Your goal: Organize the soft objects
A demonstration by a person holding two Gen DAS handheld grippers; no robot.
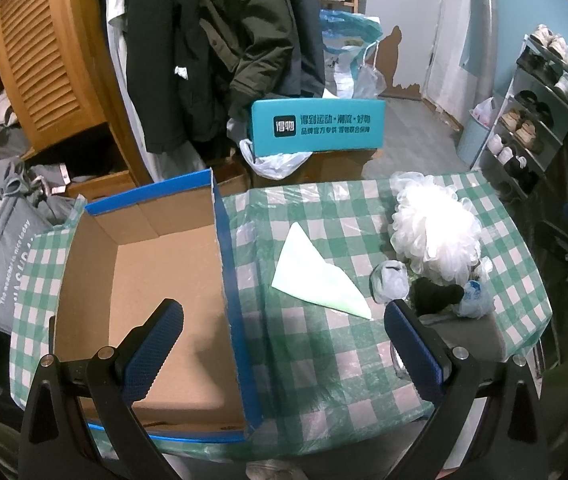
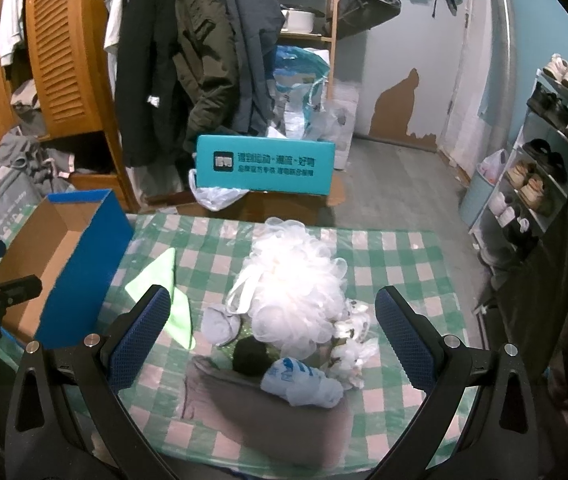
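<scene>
An open blue cardboard box (image 1: 156, 264) stands empty on the left of the checked table; it also shows in the right wrist view (image 2: 64, 256). A light green folded cloth (image 1: 315, 276) (image 2: 168, 300) lies beside it. A white mesh bath pouf (image 1: 431, 228) (image 2: 295, 280) sits on a pile with a black soft item (image 1: 435, 296) (image 2: 250, 356), small plastic-wrapped bundles (image 2: 303, 384) and a grey-brown cloth (image 2: 268, 416). My left gripper (image 1: 284, 340) is open, above the box's right wall. My right gripper (image 2: 272, 336) is open, above the pile.
The table has a green-and-white checked cover (image 1: 323, 360). Behind it stand a teal box (image 1: 317, 126), plastic bags and hanging coats (image 1: 212, 48). A shoe rack (image 1: 539, 112) stands at right, a wooden wardrobe (image 1: 52, 64) and laundry at left.
</scene>
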